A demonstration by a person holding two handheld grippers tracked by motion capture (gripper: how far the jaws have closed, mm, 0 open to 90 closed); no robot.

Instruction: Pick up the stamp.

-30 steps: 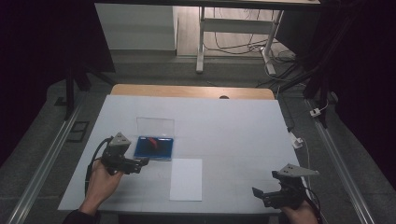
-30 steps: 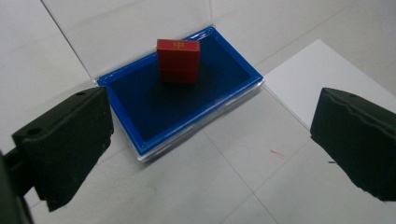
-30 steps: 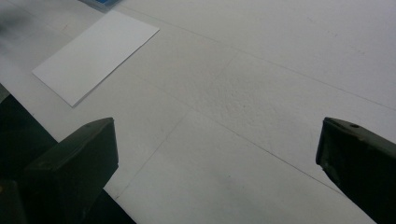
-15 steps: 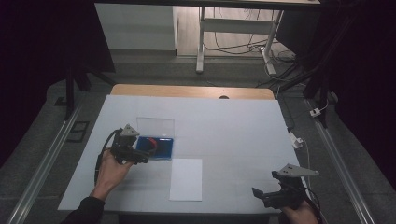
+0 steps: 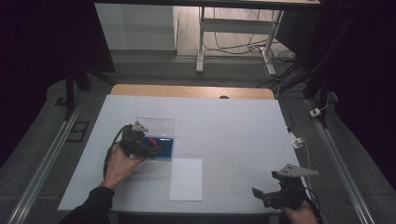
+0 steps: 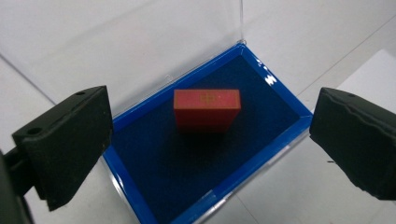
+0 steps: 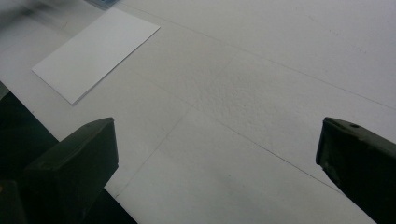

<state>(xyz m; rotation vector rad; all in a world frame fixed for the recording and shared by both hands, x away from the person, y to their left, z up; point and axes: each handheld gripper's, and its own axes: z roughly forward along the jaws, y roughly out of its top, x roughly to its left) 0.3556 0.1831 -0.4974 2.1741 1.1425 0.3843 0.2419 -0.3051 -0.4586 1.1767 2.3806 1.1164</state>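
A small red block [image 6: 207, 110] lies in a blue-lined tray [image 6: 261, 163] whose clear lid [image 6: 154, 42] stands open behind it. The same blue tray [image 5: 164, 148] sits left of the table's middle in the high view. My left gripper [image 5: 152, 146] hovers over the tray, open, its black jaws wide on either side of the red block and not touching it. My right gripper [image 5: 262, 196] rests near the table's front right edge, open, with bare table between its jaws. A white sheet of paper [image 5: 186, 179] lies in front of the tray; the paper [image 7: 95, 51] also appears in the right gripper view.
The white table [image 5: 233, 126] has a wooden strip [image 5: 191, 91] along its far edge. A white cable plug [image 5: 296, 140] lies at the right edge. Metal rails [image 5: 42, 163] run along both sides.
My left gripper has moved forward and to the right, from beside the tray's left end to over the tray. The right gripper has stayed in place.
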